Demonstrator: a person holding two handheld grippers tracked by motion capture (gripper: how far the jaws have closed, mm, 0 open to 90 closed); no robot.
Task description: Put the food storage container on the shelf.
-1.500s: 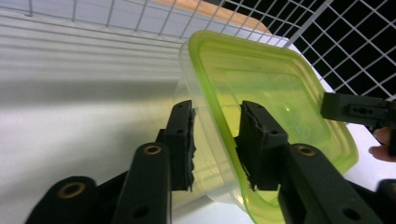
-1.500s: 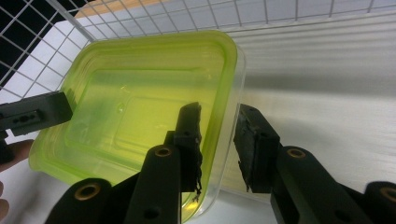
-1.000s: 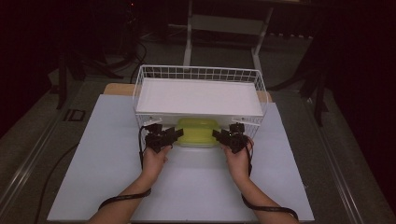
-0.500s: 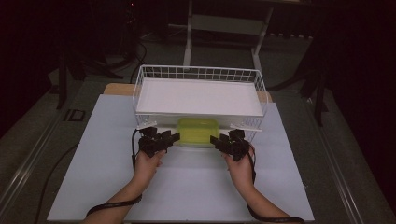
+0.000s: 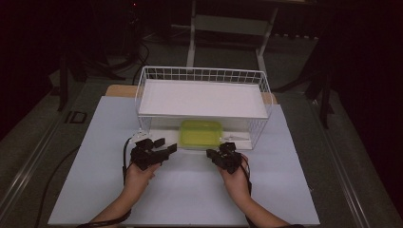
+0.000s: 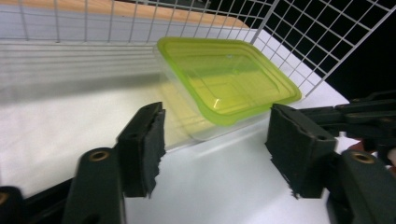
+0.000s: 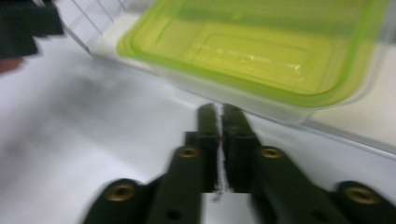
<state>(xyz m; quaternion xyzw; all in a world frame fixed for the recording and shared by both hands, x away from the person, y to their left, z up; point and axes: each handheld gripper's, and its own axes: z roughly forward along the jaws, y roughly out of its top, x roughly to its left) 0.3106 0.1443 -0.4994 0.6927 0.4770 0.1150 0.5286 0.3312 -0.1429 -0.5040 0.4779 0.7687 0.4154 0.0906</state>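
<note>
A white sheet (image 5: 185,190) covers a wooden tabletop (image 5: 119,90), whose bare edge shows at the far corners. The floor around the table is grey (image 5: 28,142), and the room beyond is dark. On the far side stands a pale metal frame (image 5: 228,28) with two upright legs. Dark stands (image 5: 66,71) rise at the far left and another at the far right (image 5: 325,90). A small black bracket (image 5: 76,117) sits at the table's left edge.
</note>
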